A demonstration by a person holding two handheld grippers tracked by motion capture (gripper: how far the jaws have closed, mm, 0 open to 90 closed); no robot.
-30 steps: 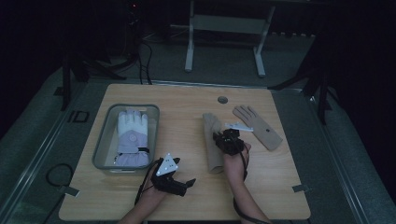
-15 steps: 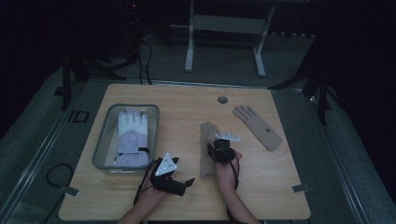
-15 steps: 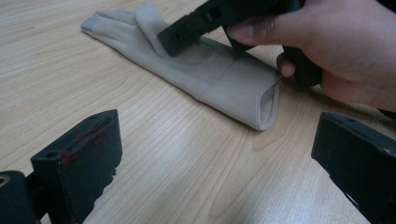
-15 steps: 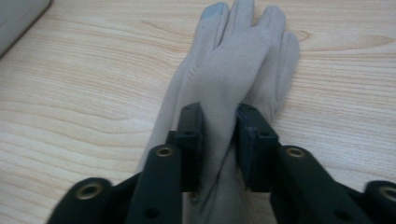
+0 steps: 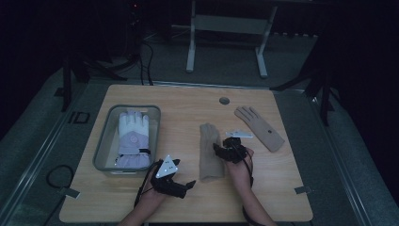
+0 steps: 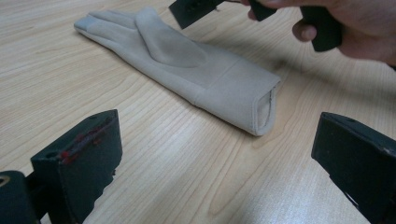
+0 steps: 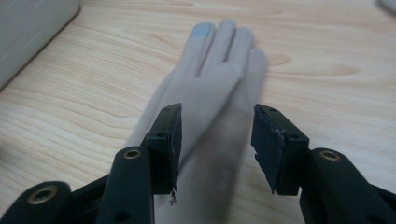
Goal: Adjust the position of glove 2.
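My right claw (image 5: 225, 149) is over the beige glove (image 5: 210, 151) in the middle of the desk (image 5: 188, 106), fingers toward the far edge, cuff toward me. Its jaws have just been opening and stand about half apart, astride the glove's palm, nothing pinched; in the right gripper view the fabric (image 7: 212, 93) runs between the two pads (image 7: 173, 140) with daylight either side.

My left claw (image 5: 176, 184) waits near the front edge, jaws wide and empty, aimed at the cuff (image 6: 264, 109), which gapes a little on the wood.

The way I read it, I'm setting up to pick this glove up. To do it cleanly I want the pads down onto the cloth before closing, so they gather a real fold instead of skating over the top layer. Centre on the palm, not the thin fingers, or it'll droop and drag. Close slowly; soft knit slips if snatched.

The matching glove (image 5: 259, 127) lies palm-down toward the far right corner, well apart. The grey bin (image 5: 104, 141) on the left side holds a white and lilac glove (image 5: 132, 136). Left claw could take the cuff if I need a second hold, but it must stay out of the right one's path.
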